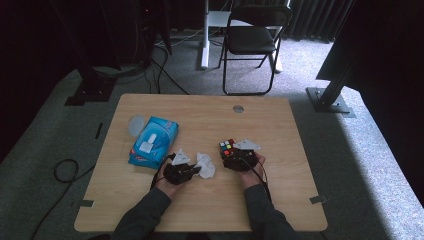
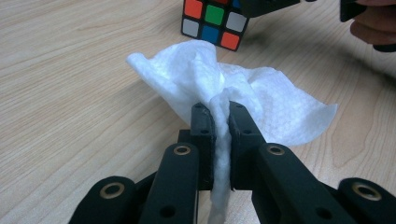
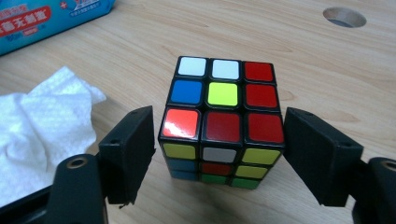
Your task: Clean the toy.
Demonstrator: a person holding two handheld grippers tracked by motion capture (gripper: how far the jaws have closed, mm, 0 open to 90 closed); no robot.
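— White wipe (image 2: 224, 88) is clamped tight between the left gripper (image 2: 221, 122)'s jaws. How should I go on?

— Hold that pinch. On the right, the right gripper (image 3: 219, 140)'s jaws stand spread either side of the cube (image 3: 223, 116), which sits on the wooden table (image 3: 327, 70) near the middle; I can't quite tell whether they touch it yet. Centre them on its flanks, squeeze evenly, then bring the wipe right across.

— And the blue tissue pack (image 1: 154, 141)?

— Far left, out of the way.

Wipe pack (image 3: 51, 14) cut off top-left.
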